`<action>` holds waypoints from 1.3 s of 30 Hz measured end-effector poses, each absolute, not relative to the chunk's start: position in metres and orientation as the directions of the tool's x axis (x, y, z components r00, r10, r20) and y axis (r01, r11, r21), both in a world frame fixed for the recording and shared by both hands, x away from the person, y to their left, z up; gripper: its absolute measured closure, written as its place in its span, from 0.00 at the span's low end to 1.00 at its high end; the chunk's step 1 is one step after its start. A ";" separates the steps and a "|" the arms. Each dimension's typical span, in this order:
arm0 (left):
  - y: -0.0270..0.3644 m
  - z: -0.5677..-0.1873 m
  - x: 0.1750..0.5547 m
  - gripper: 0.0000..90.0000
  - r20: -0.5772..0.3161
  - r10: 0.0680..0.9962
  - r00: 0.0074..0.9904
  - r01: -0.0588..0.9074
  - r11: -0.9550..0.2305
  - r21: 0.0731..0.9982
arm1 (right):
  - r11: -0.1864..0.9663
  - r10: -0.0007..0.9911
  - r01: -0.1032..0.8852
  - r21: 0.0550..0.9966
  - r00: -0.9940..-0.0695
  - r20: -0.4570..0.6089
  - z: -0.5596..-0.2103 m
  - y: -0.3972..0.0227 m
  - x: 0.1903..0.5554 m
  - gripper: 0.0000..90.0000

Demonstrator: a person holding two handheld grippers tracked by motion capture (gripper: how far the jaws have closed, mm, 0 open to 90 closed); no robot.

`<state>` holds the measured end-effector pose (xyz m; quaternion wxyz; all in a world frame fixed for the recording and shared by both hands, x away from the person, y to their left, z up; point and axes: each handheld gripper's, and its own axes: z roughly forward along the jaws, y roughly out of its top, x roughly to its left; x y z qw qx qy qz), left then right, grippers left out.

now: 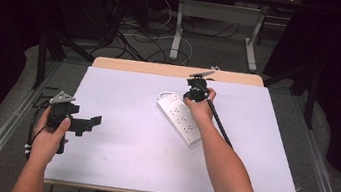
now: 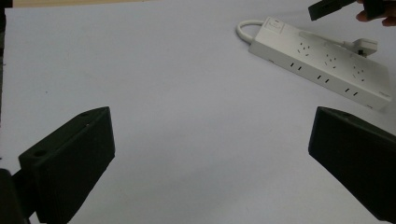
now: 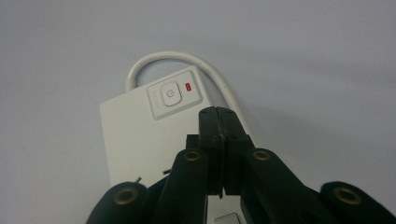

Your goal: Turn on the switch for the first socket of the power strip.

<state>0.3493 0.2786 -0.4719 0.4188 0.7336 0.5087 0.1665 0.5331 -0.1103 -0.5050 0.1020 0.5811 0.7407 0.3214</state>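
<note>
A white power strip (image 1: 180, 117) lies slantwise on the table a little right of its middle, also visible in the left gripper view (image 2: 327, 65). Its round power button (image 3: 170, 93) and a small red light (image 3: 188, 87) sit at the end where the white cord (image 3: 187, 58) loops out. My right gripper (image 1: 191, 98) points down over that end. Its jaws are pressed together with nothing between them, and the tips (image 3: 218, 114) hover just short of the button. My left gripper (image 1: 89, 124) rests at the table's left side, jaws wide apart (image 2: 212, 121) over bare sheet.
A white sheet (image 1: 126, 145) covers the table, with a wooden strip (image 1: 177, 70) showing along the far edge. The strip's white plug (image 2: 364, 45) lies just beyond it. Behind the table are another table's metal legs (image 1: 177, 31) and loose floor cables (image 1: 136, 40).
</note>
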 end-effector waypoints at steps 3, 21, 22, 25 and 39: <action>0.278 -0.472 0.349 0.00 -0.181 0.886 0.426 0.608 -0.132 0.783 | 0.124 0.925 0.792 0.598 -0.310 0.218 -0.508 -0.110 0.534 1.00; 0.279 -0.473 0.350 0.00 -0.181 0.887 0.425 0.608 -0.131 0.783 | 0.150 0.923 0.802 0.579 -0.323 0.208 -0.521 -0.098 0.534 1.00; 0.279 -0.473 0.350 0.00 -0.182 0.887 0.424 0.608 -0.130 0.783 | 0.150 0.924 0.801 0.580 -0.323 0.207 -0.521 -0.098 0.533 1.00; 0.280 -0.473 0.349 0.00 -0.184 0.886 0.425 0.607 -0.129 0.784 | 0.146 0.926 0.806 0.573 -0.315 0.208 -0.520 -0.098 0.533 1.00; 0.278 -0.473 0.350 0.00 -0.189 0.887 0.423 0.607 -0.122 0.785 | 0.126 0.923 0.804 0.580 -0.310 0.229 -0.522 -0.101 0.532 1.00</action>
